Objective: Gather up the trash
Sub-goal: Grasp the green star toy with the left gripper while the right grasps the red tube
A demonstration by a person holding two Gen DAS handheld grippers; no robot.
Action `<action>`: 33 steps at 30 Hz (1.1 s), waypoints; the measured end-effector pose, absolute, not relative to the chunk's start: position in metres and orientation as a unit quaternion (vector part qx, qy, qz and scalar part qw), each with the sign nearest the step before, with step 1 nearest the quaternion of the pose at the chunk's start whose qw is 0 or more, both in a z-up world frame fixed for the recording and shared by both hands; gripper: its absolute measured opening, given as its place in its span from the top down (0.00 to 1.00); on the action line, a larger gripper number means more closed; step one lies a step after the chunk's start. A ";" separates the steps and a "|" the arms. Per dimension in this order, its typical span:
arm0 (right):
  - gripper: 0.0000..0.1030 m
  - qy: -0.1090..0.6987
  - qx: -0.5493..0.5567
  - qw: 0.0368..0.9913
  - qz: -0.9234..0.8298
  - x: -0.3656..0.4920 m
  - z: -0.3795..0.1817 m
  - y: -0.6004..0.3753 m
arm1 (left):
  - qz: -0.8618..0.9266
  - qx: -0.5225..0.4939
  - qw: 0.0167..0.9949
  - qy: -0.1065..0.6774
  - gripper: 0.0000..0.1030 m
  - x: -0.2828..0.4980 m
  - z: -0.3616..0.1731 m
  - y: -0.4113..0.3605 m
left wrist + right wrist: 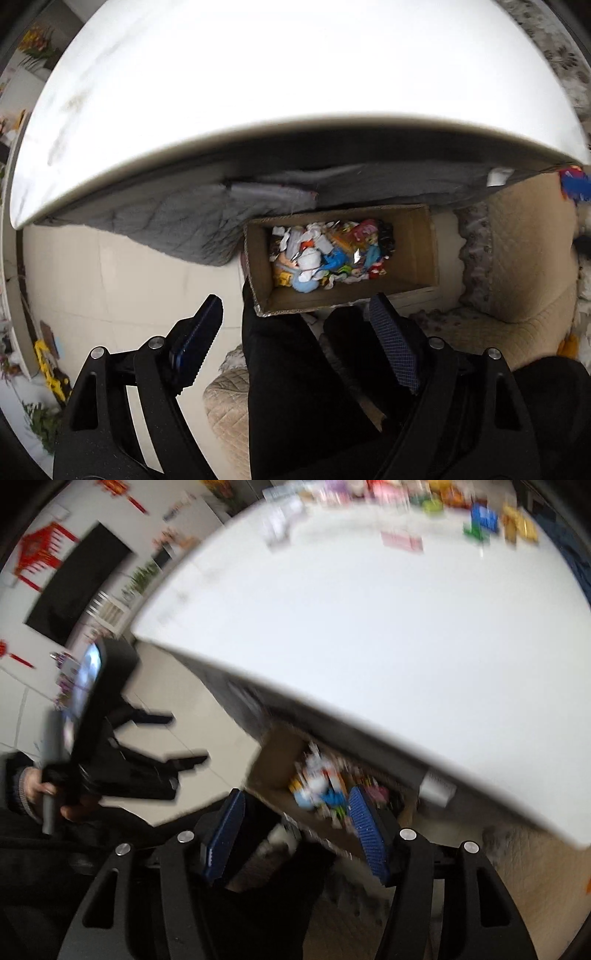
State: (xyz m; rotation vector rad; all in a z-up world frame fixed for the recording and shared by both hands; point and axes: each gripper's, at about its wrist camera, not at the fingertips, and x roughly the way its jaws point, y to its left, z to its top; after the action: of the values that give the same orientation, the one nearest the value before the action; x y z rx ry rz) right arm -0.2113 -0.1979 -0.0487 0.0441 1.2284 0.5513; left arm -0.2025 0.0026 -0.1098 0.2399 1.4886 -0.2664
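A cardboard box (pixel 417 243) stands on the floor under the white table's near edge and holds a pile of colourful wrappers and crumpled paper (pixel 328 254). My left gripper (pixel 295 314) is open and empty, held above and just in front of the box. My right gripper (pixel 295 808) is open and empty too, and the box (pixel 273 764) with its trash (pixel 321 786) shows blurred beyond its fingers. The left gripper (pixel 184 746) also shows in the right wrist view at the left, held in a hand.
The white table (pixel 258 92) fills the upper part of both views. Several blurred packets (pixel 402 541) and coloured items (pixel 484 518) lie along its far edge. A grey cloth (pixel 177 225) hangs under the table. A beige quilted sofa (pixel 517 258) is at the right, black-clothed legs (pixel 291 387) below.
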 end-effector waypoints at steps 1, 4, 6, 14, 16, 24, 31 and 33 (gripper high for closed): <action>0.34 0.555 0.009 0.792 0.253 -0.204 -0.041 -0.197 | -0.128 0.107 0.726 0.667 0.23 -0.201 -0.101 0.004; 0.33 0.515 -0.028 0.824 0.235 -0.160 -0.024 -0.203 | -0.141 0.099 0.750 0.639 0.23 -0.195 -0.074 0.010; 0.34 0.501 -0.038 0.837 0.216 -0.114 -0.027 -0.210 | -0.145 0.095 0.764 0.621 0.22 -0.186 -0.061 0.016; 0.42 0.504 -0.096 0.838 0.185 -0.006 -0.058 -0.197 | -0.126 0.092 0.797 0.584 0.23 -0.131 -0.035 0.039; 0.47 0.513 -0.111 0.829 0.194 0.010 -0.069 -0.189 | -0.122 0.090 0.802 0.578 0.22 -0.118 -0.031 0.042; 0.87 0.543 -0.120 0.810 0.185 0.004 -0.071 -0.183 | -0.148 0.083 0.798 0.579 0.23 -0.069 -0.032 0.021; 0.87 0.519 0.078 0.845 0.101 -0.076 -0.019 -0.276 | -0.221 0.137 0.816 0.517 0.22 0.012 -0.028 -0.095; 0.87 0.509 0.106 0.851 0.067 -0.111 -0.006 -0.297 | -0.246 0.143 0.817 0.501 0.22 0.037 -0.031 -0.140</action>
State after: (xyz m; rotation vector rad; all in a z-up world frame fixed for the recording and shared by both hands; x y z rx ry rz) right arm -0.1114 -0.2972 -0.0063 0.2233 1.0724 0.1421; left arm 0.0366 -0.1403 -0.0315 0.3037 1.0676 -0.5244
